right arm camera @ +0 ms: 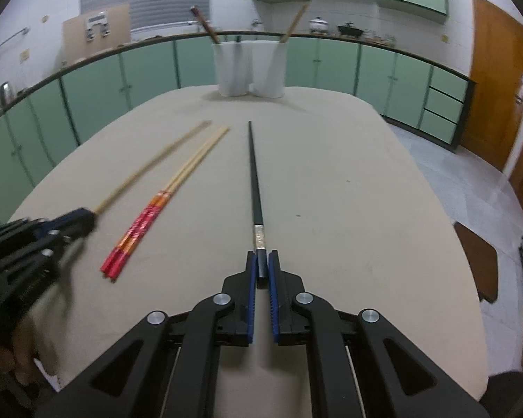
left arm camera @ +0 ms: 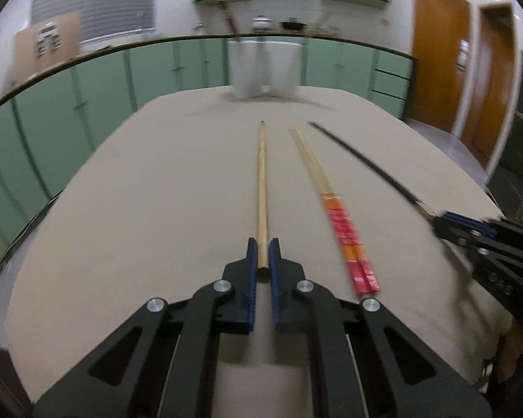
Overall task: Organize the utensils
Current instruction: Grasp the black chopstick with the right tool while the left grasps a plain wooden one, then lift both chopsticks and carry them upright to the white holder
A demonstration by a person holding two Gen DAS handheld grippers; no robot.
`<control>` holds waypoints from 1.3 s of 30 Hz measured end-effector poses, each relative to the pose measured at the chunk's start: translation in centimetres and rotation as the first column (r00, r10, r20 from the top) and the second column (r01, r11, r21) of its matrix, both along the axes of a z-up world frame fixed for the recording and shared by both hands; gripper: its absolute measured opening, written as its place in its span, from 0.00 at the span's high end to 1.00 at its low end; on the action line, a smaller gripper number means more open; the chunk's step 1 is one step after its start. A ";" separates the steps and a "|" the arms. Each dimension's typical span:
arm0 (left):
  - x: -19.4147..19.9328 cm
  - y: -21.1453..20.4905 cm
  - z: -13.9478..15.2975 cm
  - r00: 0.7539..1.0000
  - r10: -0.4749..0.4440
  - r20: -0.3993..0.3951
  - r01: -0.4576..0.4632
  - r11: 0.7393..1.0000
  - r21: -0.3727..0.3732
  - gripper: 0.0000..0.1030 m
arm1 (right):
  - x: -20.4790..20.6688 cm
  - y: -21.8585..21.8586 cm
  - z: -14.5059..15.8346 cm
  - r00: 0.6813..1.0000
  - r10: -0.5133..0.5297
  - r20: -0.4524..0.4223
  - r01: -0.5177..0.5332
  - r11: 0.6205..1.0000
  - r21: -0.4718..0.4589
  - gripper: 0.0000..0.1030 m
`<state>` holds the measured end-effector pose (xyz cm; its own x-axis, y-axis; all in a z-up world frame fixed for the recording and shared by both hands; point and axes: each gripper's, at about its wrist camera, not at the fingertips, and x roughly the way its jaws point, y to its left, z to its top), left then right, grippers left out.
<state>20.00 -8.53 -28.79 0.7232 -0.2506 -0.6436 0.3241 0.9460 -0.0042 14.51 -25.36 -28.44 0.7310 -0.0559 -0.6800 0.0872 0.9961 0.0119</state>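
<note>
Chopsticks: one plain wooden [left arm camera: 262, 188], one black [right arm camera: 254, 177], two red-handled [right arm camera: 146, 219].

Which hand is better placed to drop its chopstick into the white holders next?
Either, with a slight lean to the right: both claws are shut on chopsticks, the left claw on the plain wooden chopstick, the right claw on the black chopstick, which points straight at the white holders.

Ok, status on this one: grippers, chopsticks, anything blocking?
Left gripper shut on bamboo chopstick. Right gripper shut on black chopstick. Red-handled pair lies between. Path to white holders clear.
</note>
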 end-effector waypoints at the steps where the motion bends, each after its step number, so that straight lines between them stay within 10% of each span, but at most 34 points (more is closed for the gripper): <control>1: 0.0 0.3 0.0 1.000 0.009 -0.005 -0.009 1.000 -0.001 0.94 | -0.1 0.1 0.0 1.000 -0.009 0.002 0.009 1.000 -0.003 0.93; 20: 0.0 0.9 1.3 0.998 -0.007 -0.057 0.006 1.000 -0.017 0.94 | -0.3 0.4 0.4 0.999 0.033 -0.020 -0.033 0.999 0.034 0.93; 39: -2.2 1.3 16.3 0.998 -0.030 0.056 0.032 0.999 -0.022 0.94 | -3.4 -0.7 14.6 0.984 0.122 0.132 -0.127 0.991 0.033 0.94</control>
